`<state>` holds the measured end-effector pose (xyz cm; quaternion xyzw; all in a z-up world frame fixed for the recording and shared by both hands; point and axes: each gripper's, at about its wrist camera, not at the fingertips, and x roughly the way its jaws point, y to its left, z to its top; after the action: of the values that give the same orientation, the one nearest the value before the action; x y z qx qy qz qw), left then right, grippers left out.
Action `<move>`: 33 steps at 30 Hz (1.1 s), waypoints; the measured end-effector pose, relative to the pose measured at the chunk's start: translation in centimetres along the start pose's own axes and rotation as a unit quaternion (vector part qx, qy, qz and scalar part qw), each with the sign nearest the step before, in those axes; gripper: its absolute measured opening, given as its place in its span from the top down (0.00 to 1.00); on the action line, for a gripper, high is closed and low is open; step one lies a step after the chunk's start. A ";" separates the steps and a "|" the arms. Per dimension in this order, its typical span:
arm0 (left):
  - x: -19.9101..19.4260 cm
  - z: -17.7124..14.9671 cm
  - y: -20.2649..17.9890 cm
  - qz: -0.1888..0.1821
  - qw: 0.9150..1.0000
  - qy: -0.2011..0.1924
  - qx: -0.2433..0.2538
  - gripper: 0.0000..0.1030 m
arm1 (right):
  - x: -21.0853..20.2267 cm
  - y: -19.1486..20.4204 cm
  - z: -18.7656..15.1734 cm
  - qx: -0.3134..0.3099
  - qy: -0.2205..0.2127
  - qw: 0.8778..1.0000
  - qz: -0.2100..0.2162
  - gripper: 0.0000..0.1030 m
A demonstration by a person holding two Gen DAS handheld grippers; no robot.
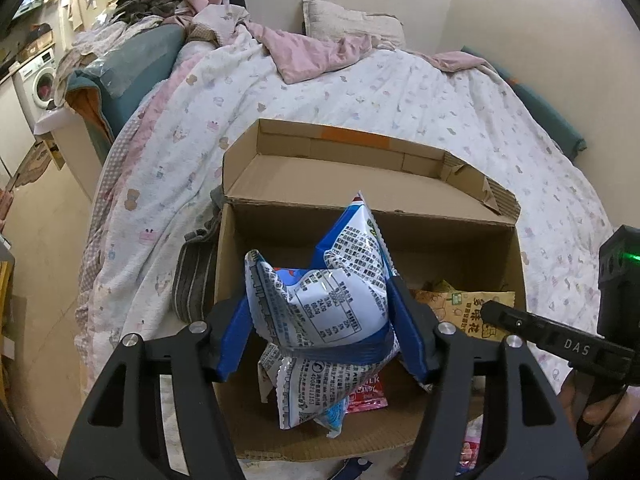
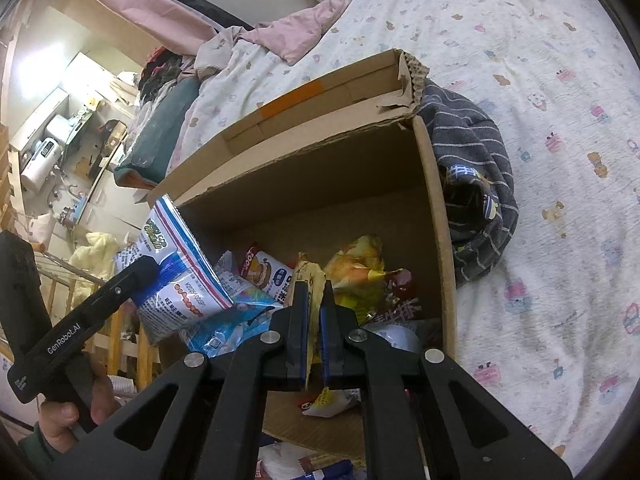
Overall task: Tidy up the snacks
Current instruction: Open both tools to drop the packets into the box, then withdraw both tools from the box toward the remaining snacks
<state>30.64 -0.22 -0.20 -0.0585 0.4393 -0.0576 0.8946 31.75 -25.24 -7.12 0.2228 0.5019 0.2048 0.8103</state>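
Note:
An open cardboard box [image 1: 516,280] sits on a bed and holds several snack packets. My left gripper [image 1: 320,292] is shut on a blue and white snack bag [image 1: 332,280] and holds it over the box's near left part. The same bag [image 2: 176,264] shows at the left in the right wrist view. My right gripper [image 2: 316,296] is shut on the edge of a yellow snack packet [image 2: 314,280] over the box [image 2: 436,208]. In the left wrist view the right gripper [image 1: 486,310] reaches in from the right above a yellow packet [image 1: 464,304].
Inside the box lie a red candy packet [image 1: 368,396], a yellow crinkled bag [image 2: 356,272] and a cookie packet [image 2: 266,272]. A grey striped cloth [image 2: 476,184] lies against the box's right side. Printed bedding [image 1: 360,92] surrounds the box. The bed's left edge drops to the floor [image 1: 44,248].

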 end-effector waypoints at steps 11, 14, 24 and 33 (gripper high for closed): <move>0.0 -0.1 -0.4 0.003 1.000 0.005 0.007 0.32 | -0.5 0.8 0.2 -0.021 -0.012 1.000 -0.001 0.90; -0.3 -0.1 -0.2 0.007 1.000 0.000 0.004 0.18 | -0.7 0.9 0.3 -0.024 -0.017 1.000 -0.001 0.70; -1.0 0.3 0.2 0.010 1.000 -0.017 -0.001 0.14 | -1.5 0.8 0.5 -0.013 -0.042 0.999 0.011 0.14; -1.1 0.4 0.9 -0.001 1.000 -0.016 -0.019 0.14 | -1.3 0.6 0.5 -0.012 -0.038 0.999 0.010 0.14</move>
<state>30.38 0.89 0.74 -0.0767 0.4262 -0.0496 0.9000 31.54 -25.58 -5.63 0.2256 0.4659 0.2102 0.8293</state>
